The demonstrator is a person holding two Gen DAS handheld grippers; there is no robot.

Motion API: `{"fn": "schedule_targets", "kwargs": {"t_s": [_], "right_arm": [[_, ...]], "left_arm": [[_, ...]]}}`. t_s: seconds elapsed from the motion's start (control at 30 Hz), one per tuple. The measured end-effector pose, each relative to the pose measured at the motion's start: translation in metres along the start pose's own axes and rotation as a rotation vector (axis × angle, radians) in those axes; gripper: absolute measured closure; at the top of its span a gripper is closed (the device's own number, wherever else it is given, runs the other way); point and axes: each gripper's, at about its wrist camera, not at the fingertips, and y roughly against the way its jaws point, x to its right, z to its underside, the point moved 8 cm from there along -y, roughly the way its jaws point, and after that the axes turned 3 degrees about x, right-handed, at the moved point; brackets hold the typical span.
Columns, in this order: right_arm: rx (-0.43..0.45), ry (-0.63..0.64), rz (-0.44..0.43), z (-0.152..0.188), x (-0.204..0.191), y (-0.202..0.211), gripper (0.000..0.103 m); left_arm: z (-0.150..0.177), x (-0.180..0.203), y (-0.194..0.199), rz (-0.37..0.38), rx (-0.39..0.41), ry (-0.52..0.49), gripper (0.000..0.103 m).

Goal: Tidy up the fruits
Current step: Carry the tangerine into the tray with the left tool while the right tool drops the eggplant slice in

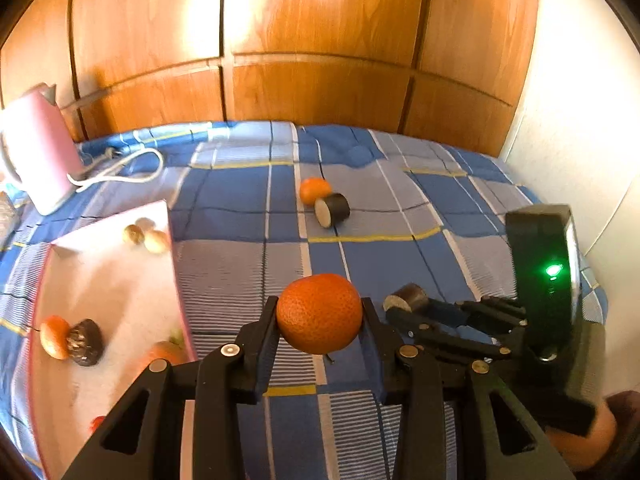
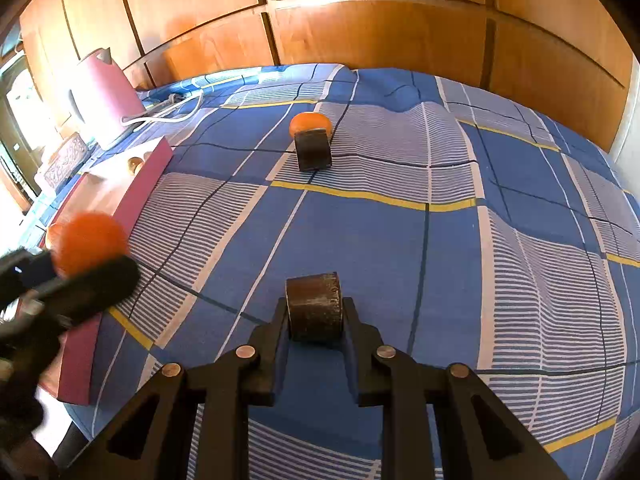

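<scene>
Over the checked bedspread (image 1: 248, 200) | left claw (image 1: 320, 314) grips orange (image 1: 319, 312) | right claw (image 2: 314, 314) clamps dark cylinder (image 2: 314, 306)

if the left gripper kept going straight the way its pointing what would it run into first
Probably just the checked bedspread. The left gripper, shut on an orange, points down and forward at open cloth. The far orange and dark cut piece sit further along that line, though depth is unclear.

Checked blue bedspread (image 2: 360, 232): pink tray (image 1: 104, 280), kettle (image 1: 38, 156), tangerine (image 2: 311, 124) touching perhaps an aubergine chunk (image 2: 313, 150)
</scene>
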Motion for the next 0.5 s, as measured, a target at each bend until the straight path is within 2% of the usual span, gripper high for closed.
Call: {"fn": "schedule_targets", "kwargs": {"t_s": [0.3,0.5], "right_arm": [[-0.013,-0.027,-0.018,-0.003,0.000,0.001,0.080],[-0.005,-0.014,-0.050,-0.008,-0.015,0.006,0.080]], "left_arm": [[-0.006,-0.047,0.026,-0.082,0.040,0.078,0.065],[0.000,-0.086,0.036,-0.146,0.044,0.140,0.065]]}}
